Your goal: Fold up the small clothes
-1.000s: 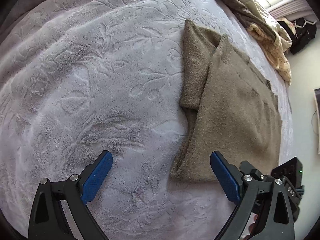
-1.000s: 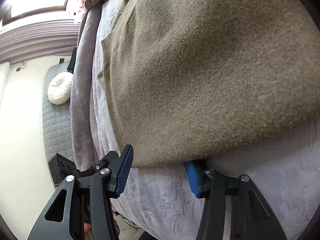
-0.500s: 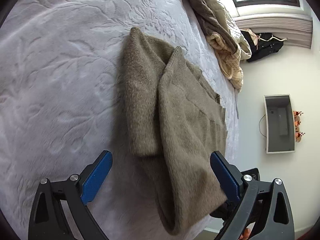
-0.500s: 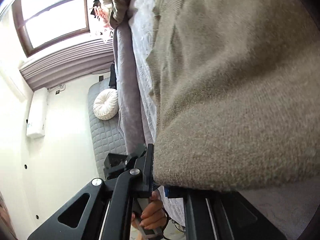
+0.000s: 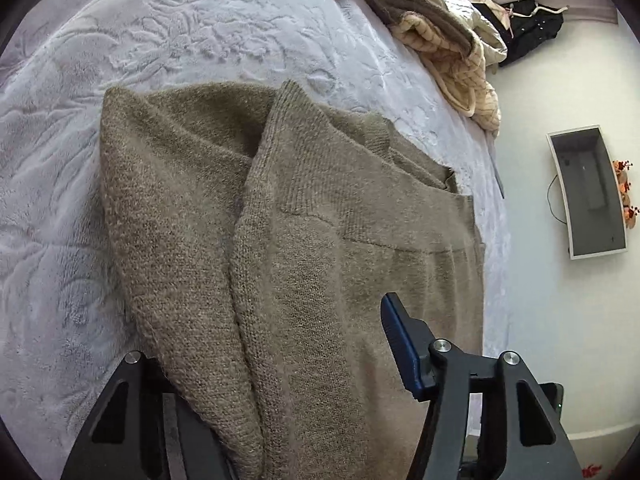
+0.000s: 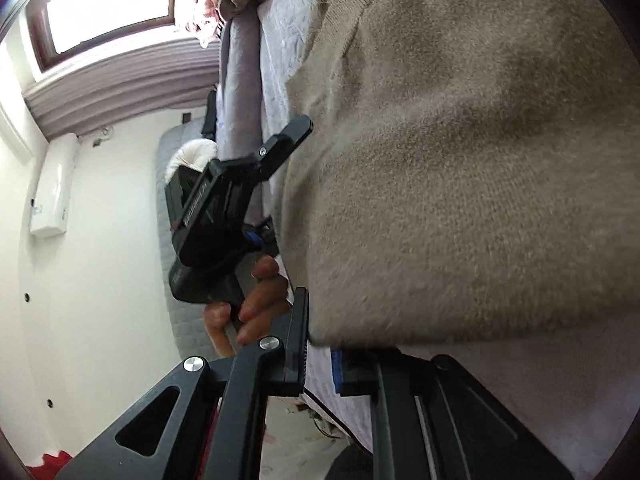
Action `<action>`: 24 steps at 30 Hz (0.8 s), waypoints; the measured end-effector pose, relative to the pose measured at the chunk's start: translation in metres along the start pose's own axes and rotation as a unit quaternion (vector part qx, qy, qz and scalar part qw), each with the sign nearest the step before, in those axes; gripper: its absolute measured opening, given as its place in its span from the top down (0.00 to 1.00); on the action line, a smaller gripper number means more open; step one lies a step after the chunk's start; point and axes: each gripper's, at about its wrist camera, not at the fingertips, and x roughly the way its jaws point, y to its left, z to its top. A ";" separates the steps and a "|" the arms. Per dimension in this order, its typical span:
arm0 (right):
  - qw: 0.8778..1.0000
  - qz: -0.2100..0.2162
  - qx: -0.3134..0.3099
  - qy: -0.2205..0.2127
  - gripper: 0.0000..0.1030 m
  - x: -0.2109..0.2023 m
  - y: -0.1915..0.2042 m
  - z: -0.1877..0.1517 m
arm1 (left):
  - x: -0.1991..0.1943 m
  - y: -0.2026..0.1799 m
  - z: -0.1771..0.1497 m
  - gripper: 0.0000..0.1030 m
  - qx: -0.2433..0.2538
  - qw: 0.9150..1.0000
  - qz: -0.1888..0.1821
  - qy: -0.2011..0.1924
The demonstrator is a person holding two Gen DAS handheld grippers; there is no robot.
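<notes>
The right gripper (image 6: 320,364) pinches the near hem of an olive-brown sweater (image 5: 320,240). The left gripper (image 5: 288,368) straddles the same hem, jaws closing, likely to lift both corners together. The sweater lies, sleeves folded in, on a pale embossed bed (image 5: 200,20).

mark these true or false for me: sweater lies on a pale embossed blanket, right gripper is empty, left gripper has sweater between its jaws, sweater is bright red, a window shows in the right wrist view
1. The sweater lies on a pale embossed blanket. True.
2. The right gripper is empty. False: it is clamped on the sweater's edge.
3. The left gripper has sweater fabric between its jaws. True; the jaws are closing.
4. The sweater is bright red. False: it is olive-brown knit.
5. A window shows in the right wrist view. True.
</notes>
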 end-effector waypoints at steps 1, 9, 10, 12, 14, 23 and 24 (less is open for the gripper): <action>1.000 -0.024 -0.011 0.018 0.85 -0.003 0.001 -0.003 | 0.002 0.002 -0.001 0.40 -0.001 1.000 0.007 0.002; 0.962 -0.215 -0.158 -0.054 0.92 -0.059 0.041 0.022 | 0.011 -0.006 -0.004 0.40 0.023 0.998 0.059 0.006; 0.954 -0.239 -0.168 -0.066 0.93 -0.063 0.041 0.028 | 0.012 -0.008 -0.005 0.42 0.028 0.997 0.071 0.005; 0.941 -0.273 -0.186 -0.074 0.93 -0.059 0.037 0.042 | 0.013 -0.015 -0.006 0.59 0.045 0.993 0.106 -0.003; 0.925 -0.323 -0.194 -0.039 0.94 -0.041 0.018 0.052 | 0.012 -0.021 -0.008 0.77 0.057 0.992 0.113 -0.011; 0.958 -0.246 -0.132 -0.060 0.95 -0.044 -0.024 0.056 | -0.017 -0.068 -0.018 0.80 0.091 0.992 0.074 -0.054; 0.960 -0.241 -0.129 -0.062 0.95 -0.044 -0.024 0.057 | -0.018 -0.075 -0.018 0.80 0.093 0.992 0.069 -0.055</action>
